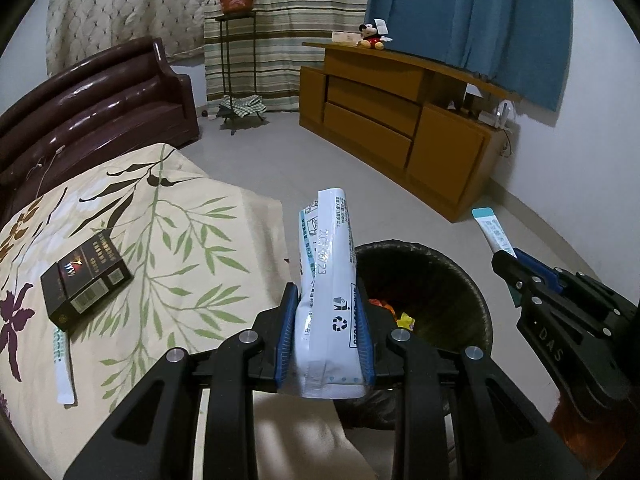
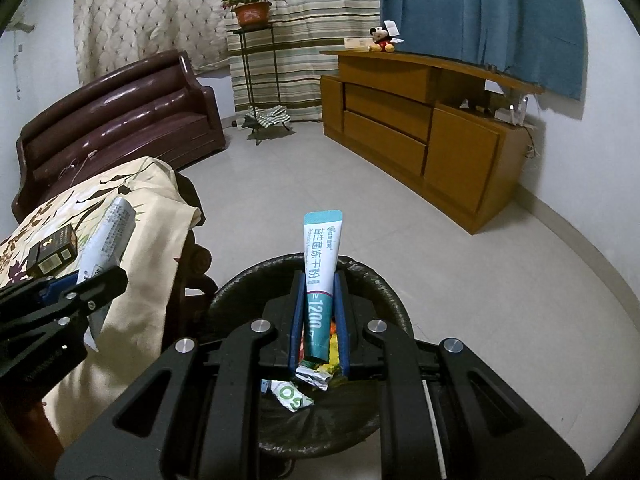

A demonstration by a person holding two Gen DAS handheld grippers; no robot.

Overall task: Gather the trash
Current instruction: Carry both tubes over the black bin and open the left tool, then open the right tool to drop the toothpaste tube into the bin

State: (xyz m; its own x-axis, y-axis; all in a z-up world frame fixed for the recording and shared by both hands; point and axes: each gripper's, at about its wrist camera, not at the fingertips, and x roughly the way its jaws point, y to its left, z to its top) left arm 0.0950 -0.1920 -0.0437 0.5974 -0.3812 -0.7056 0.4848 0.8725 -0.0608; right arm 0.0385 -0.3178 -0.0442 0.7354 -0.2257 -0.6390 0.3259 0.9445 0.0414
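1. White plastic wrapper [image 1: 326, 280], printed with a recycling symbol and a date, stands upright in the left wrist view, clamped between the blue pads of the left gripper [image 1: 326, 320]. It hangs at the near rim of a round dark trash bin [image 1: 460, 280] on the floor, which holds colourful scraps. To the left, a table under a cream leaf-print cloth [image 1: 160, 240] carries a black cardboard box [image 1: 86, 284] and a thin white sachet [image 1: 64, 368]. At far right, the right gripper [image 1: 506, 260] pinches a narrow teal-and-white sachet [image 1: 490, 228] beside the bin.

2. Teal-and-white sachet [image 2: 320, 280] stands upright in the right wrist view, squeezed between the closed pads of the right gripper [image 2: 320, 312], directly above the trash bin [image 2: 240, 296]. Crumpled wrappers [image 2: 304, 384] lie inside. At left, the left gripper [image 2: 100, 292] grips the white wrapper [image 2: 108, 232] beside the cloth-covered table [image 2: 152, 240], with the black box [image 2: 52, 254] behind it.
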